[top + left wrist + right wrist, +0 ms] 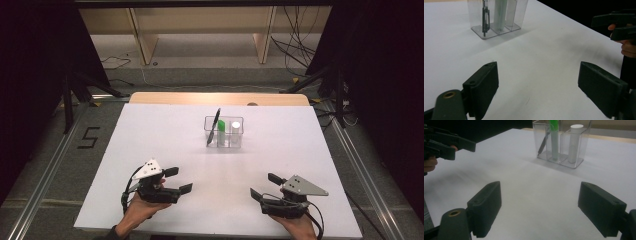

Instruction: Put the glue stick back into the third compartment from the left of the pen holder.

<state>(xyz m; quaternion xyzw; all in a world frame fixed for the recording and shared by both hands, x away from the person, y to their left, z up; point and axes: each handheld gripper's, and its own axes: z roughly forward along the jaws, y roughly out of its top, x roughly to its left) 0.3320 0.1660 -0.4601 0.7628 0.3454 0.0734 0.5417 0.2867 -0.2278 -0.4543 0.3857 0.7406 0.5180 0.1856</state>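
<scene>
Here, left gripper (178,180) and right gripper (263,186) both spread wide, empty, hovering low over white bench (165,145); clear plastic three-compartment holder (223,131) with black pen (214,127) well apart, farther back.

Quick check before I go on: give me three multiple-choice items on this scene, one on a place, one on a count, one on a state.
1. Where does the black pen stand in the clear plastic three-compartment organiser?
A. high view's left compartment
B. middle
C. right

2. How many compartments hold something?
A. one
B. two
C. three

3. How are the jaws of the left hand-held gripper and the right hand-held gripper?
A. both shut
B. both open
C. one shut

Answers: 1 A, the pen leans in the left one; 2 C, pen, green marker and white cylinder each fill one; 3 B, jaws apart and holding nothing.
</scene>
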